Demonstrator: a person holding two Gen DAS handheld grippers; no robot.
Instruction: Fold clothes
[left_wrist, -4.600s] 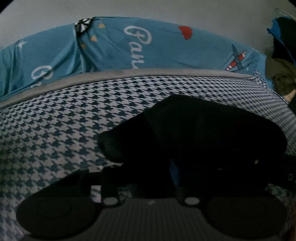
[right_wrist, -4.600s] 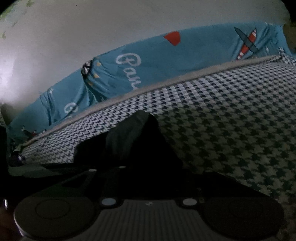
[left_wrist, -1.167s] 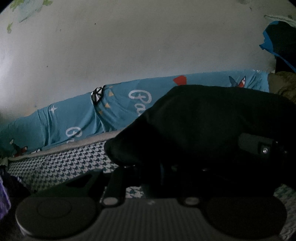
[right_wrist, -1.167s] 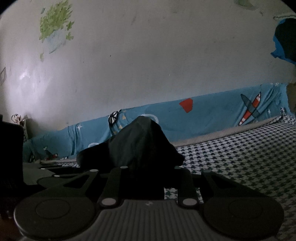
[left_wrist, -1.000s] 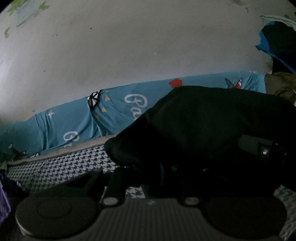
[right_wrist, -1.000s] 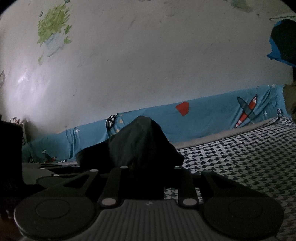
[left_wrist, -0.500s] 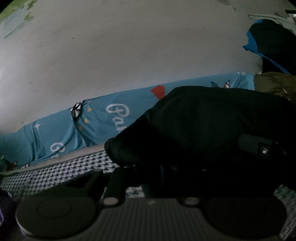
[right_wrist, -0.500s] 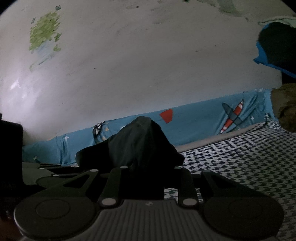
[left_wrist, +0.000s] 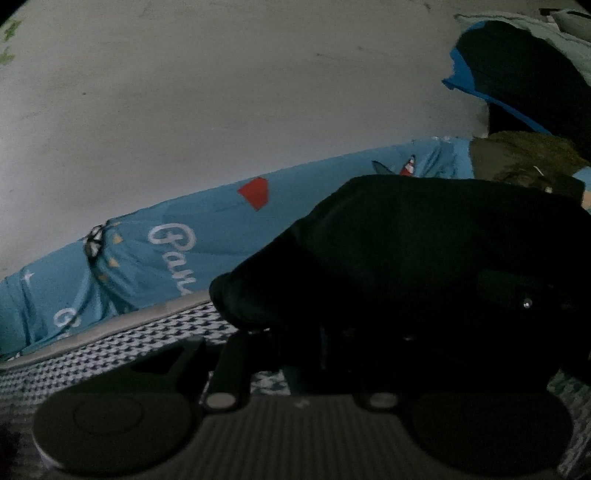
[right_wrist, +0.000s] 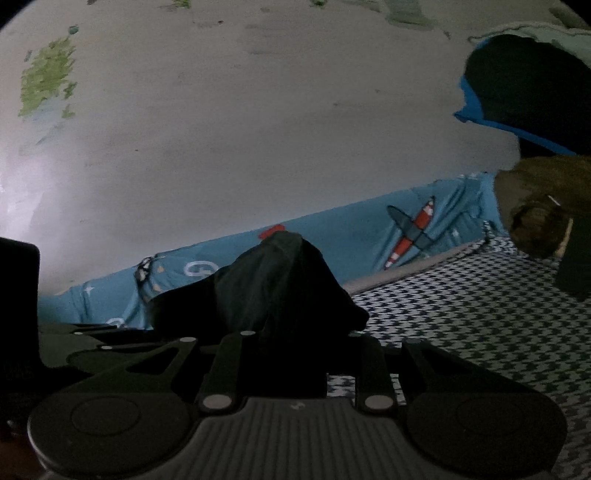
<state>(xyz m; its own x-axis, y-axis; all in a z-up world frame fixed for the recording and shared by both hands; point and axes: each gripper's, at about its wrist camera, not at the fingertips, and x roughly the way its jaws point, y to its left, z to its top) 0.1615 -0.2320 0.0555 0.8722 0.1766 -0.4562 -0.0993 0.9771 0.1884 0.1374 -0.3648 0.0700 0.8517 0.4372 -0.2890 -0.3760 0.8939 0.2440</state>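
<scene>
**Black cloth lifted clear, both grips holding**

Black fabric fills your left gripper (left_wrist: 317, 343), its jaws clamped tight on the dark garment (left_wrist: 424, 258), which bunches up over the fingers. A moment ago the houndstooth bedspread (left_wrist: 92, 354) filled this view; now wall and blue printed sheet (left_wrist: 155, 258) dominate, so the garment hangs raised (ready, I judge, for the next fold). Your right gripper (right_wrist: 295, 354) pinches another bunch of it narrowly. Over the last second both views slid sideways: the red patch has drifted leftward, toward the clothes pile (right_wrist: 539, 206).
</scene>
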